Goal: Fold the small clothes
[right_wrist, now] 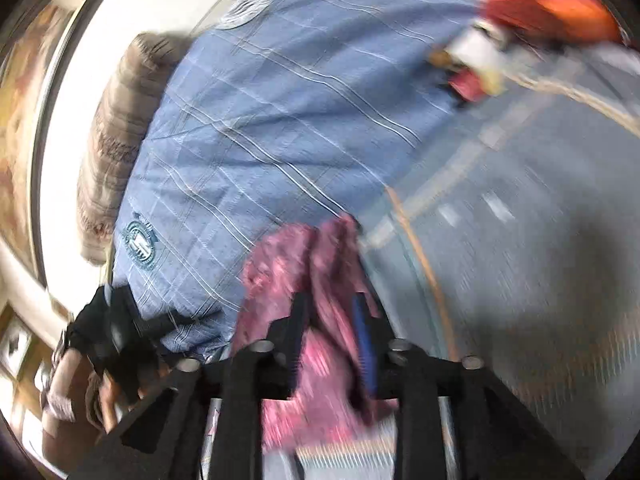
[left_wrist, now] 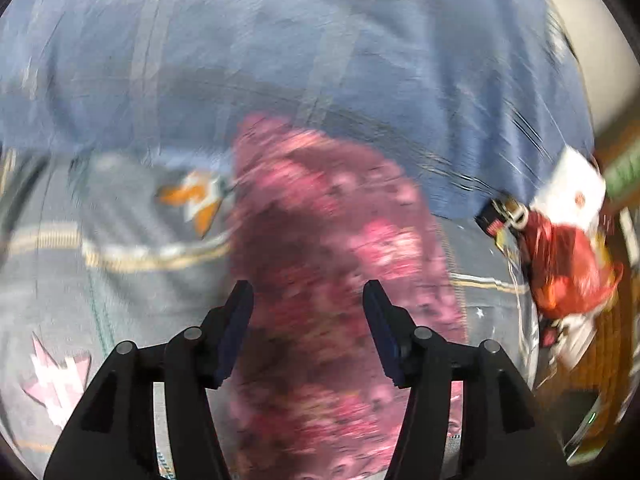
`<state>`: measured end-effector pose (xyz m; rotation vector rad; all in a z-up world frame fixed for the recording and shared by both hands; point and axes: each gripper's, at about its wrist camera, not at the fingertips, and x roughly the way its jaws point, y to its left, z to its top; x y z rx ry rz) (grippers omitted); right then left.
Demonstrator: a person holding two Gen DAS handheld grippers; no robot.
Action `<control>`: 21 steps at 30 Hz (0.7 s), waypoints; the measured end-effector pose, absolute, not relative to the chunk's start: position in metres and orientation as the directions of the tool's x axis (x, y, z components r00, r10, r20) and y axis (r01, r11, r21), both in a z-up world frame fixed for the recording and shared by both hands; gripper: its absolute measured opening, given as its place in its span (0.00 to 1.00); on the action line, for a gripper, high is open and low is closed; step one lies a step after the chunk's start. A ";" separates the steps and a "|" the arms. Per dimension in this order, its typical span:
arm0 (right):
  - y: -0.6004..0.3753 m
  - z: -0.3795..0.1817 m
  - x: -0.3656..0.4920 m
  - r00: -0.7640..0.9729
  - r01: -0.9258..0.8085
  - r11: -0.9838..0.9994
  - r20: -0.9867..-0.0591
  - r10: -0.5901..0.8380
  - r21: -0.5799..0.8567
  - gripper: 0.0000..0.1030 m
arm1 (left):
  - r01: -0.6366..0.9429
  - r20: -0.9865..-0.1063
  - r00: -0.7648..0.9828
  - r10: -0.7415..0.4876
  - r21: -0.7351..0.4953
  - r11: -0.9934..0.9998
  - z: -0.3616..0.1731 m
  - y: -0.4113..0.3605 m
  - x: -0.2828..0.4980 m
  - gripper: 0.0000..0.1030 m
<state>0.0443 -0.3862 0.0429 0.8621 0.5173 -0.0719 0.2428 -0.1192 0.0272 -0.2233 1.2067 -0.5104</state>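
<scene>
Pink floral cloth [left_wrist: 320, 264], a small crumpled garment in mottled rose and maroon, fills the nearest ground of both wrist views. In the left wrist view the left gripper [left_wrist: 308, 312] stands with its dark-padded jaws spread, the cloth lying under and between them with neither pad visibly pressing on it. In the right wrist view the right gripper [right_wrist: 332, 320] has its jaws partly apart; a fold of the same cloth [right_wrist: 312, 320] hangs between them and drapes over the near pad, but the blur hides whether anything is pinched, so it looks let go rather than held.

The garment rests on a grey bedsheet with yellow lines and star prints [left_wrist: 60, 280]. Behind it lies a blue striped quilt with round badges [right_wrist: 260, 120], and beyond that a brown striped pillow [right_wrist: 116, 120] against the wall. A red plastic bag [left_wrist: 568, 264] sits off to the side.

As a judgement, folding is barely under way: the cloth shows as a rumpled, lengthwise heap with no flat edges or neat layers. Spreading, squaring and the actual folds all appear left to do.
</scene>
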 end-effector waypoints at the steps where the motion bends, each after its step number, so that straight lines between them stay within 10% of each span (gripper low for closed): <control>1: -0.390 0.044 0.064 0.855 0.252 0.662 -0.482 0.189 0.706 0.51 | 0.223 -0.828 0.229 -0.512 -0.468 0.855 0.015 -0.112 0.243 0.54; 8: -0.386 0.003 0.189 0.715 0.318 0.636 -0.619 0.326 0.703 0.52 | 0.226 -0.825 0.236 -0.514 -0.467 0.855 0.002 -0.109 0.231 0.54; 11: -0.366 0.024 0.212 0.700 0.223 0.784 -0.655 0.285 0.579 0.05 | 0.246 -0.836 0.273 -0.476 -0.418 0.875 0.008 -0.114 0.227 0.54; 21: -0.407 -0.008 0.197 0.671 0.412 0.739 -0.727 0.149 0.532 0.11 | 0.287 -0.859 0.315 -0.403 -0.318 0.904 -0.007 -0.135 0.217 0.54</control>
